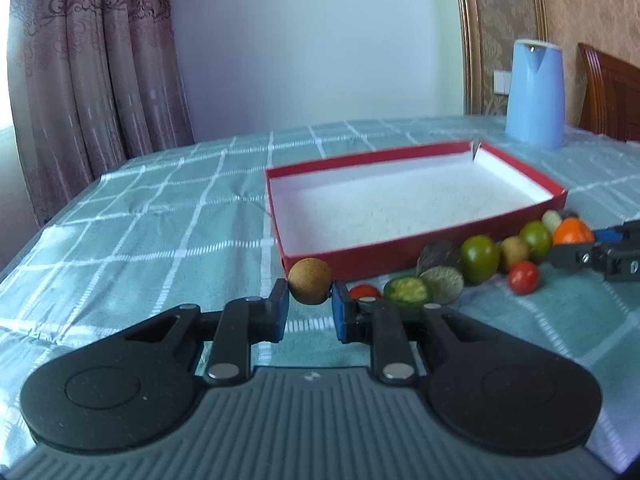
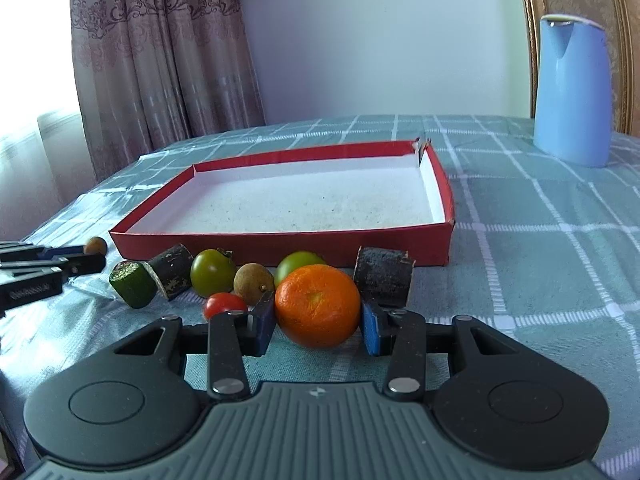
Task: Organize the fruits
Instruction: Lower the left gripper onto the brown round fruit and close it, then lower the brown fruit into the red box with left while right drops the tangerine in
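Checked worktop [image 1: 160,216]: left tongs [image 1: 310,300] are pinching a longan [image 1: 310,286], right tongs [image 2: 318,320] gripping an orange [image 2: 317,306]; both should lift clear over the box [image 2: 280,246] rim.

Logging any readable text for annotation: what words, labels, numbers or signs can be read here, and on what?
No text can be read.
Left gripper: a pale printed string on its side bar, too small and blurred to read.
Right gripper: a small pale emblem on the grey body, not lettering.

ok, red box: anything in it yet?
Empty. The red box shows only its bare white floor in both wrist views; the fruits lie on the tablecloth in front of it, and the longan is in the left gripper.
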Action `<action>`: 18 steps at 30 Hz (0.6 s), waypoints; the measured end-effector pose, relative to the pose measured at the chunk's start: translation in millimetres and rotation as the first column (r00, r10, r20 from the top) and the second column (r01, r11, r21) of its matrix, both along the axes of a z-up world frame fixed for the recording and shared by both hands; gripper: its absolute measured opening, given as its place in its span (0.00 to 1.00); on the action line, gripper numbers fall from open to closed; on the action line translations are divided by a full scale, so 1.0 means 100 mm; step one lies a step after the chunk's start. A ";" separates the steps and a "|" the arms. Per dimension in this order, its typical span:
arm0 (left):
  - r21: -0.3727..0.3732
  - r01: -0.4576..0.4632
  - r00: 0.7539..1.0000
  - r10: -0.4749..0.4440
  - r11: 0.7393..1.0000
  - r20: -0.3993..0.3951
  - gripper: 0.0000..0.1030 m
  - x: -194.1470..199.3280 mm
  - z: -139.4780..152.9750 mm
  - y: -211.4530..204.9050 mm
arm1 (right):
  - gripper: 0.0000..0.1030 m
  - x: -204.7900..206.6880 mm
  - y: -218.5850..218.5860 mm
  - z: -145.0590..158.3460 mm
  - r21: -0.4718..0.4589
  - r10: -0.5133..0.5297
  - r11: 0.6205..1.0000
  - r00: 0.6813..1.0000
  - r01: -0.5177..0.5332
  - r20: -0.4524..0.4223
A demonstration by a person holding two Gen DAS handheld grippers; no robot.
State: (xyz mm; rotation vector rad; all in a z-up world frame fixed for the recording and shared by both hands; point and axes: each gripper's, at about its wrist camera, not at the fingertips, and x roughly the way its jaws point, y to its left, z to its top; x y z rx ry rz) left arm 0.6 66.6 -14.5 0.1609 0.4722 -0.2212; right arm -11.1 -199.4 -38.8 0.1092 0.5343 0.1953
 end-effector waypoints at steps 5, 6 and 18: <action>-0.027 0.037 0.999 -0.036 0.999 0.018 0.20 -0.03 0.13 -0.07 | 0.41 -0.08 0.02 0.07 -0.050 -0.013 0.999 0.999 0.016 0.051; -0.031 0.043 0.999 -0.043 0.999 0.019 0.20 -0.02 0.15 -0.10 | 0.41 -0.08 0.01 0.10 -0.054 -0.016 0.998 0.998 0.019 0.056; -0.046 0.039 0.999 -0.039 0.998 0.004 0.20 0.47 0.24 -0.49 | 0.41 0.29 -0.04 0.40 -0.115 -0.059 0.991 0.991 0.072 0.117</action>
